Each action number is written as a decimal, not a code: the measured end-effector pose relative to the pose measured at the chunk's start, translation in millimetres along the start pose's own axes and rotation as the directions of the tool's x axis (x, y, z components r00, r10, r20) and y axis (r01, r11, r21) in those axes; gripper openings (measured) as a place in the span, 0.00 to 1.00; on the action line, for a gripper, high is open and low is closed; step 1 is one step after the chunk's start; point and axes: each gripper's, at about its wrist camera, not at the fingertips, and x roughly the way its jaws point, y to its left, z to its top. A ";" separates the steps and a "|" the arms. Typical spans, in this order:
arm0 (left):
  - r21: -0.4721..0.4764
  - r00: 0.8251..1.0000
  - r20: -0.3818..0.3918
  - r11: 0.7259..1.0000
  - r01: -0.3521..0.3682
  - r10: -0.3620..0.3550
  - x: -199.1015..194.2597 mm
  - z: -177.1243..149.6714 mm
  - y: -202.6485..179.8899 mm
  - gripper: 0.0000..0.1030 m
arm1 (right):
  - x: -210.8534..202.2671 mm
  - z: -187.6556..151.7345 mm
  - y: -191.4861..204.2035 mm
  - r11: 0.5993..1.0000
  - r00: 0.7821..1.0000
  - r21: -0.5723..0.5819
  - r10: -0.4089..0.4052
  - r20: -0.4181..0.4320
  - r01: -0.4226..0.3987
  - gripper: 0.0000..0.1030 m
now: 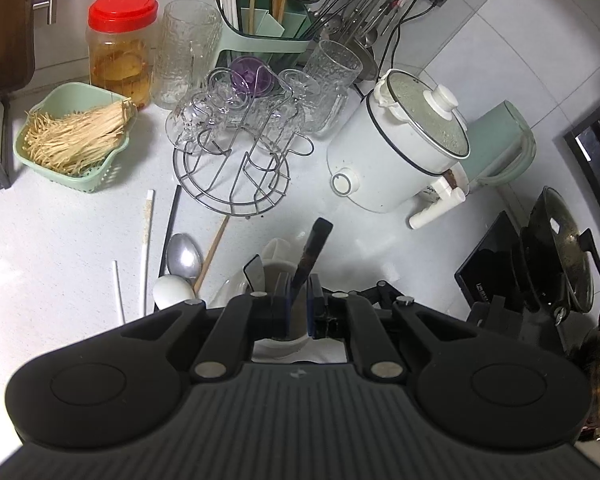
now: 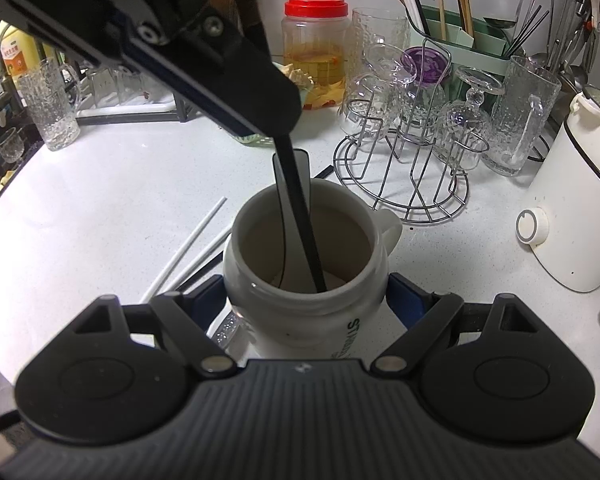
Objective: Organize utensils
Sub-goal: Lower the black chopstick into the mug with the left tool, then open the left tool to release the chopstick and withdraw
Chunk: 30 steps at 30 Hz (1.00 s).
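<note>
left gripper (image 1: 298,304) clamps long black chopstick (image 2: 300,216), tip inside white ceramic mug (image 2: 306,280) at frame centre | right gripper (image 2: 306,300) grips that mug | risk: you let go while it's tilted, stick levers out, mug tips

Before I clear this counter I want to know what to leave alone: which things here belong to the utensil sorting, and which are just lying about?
In the job:
- white mug, gripped by the right tongs
- black chopstick, held by the left tongs, tip in the mug
- white chopsticks, metal spoon and white spoon on the counter

Lying about:
- red-lidded jar
- glass rack
- white cooker
- noodle basket
</note>
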 end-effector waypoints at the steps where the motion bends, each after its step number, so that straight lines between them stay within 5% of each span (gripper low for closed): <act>1: -0.003 1.000 -0.001 1.000 0.002 -0.002 0.1 1.0 0.0 0.08 | -0.1 0.0 0.2 1.000 1.000 0.000 0.000 0.000 0.000 0.86; 8: -0.023 0.999 0.037 1.000 0.011 -0.010 -6.4 1.5 0.4 0.08 | 0.0 0.5 -0.8 1.000 1.000 0.013 -0.012 0.002 0.011 0.86; 12: -0.053 0.996 0.086 0.999 0.011 -0.006 -18.8 2.2 3.2 0.21 | 0.9 1.3 -4.5 0.999 1.000 0.029 -0.024 0.002 0.024 0.86; 30: -0.130 0.980 0.195 0.991 -0.018 0.044 -59.6 -16.5 24.3 0.21 | 1.9 1.3 -19.9 0.994 0.998 0.083 -0.070 -0.002 0.070 0.86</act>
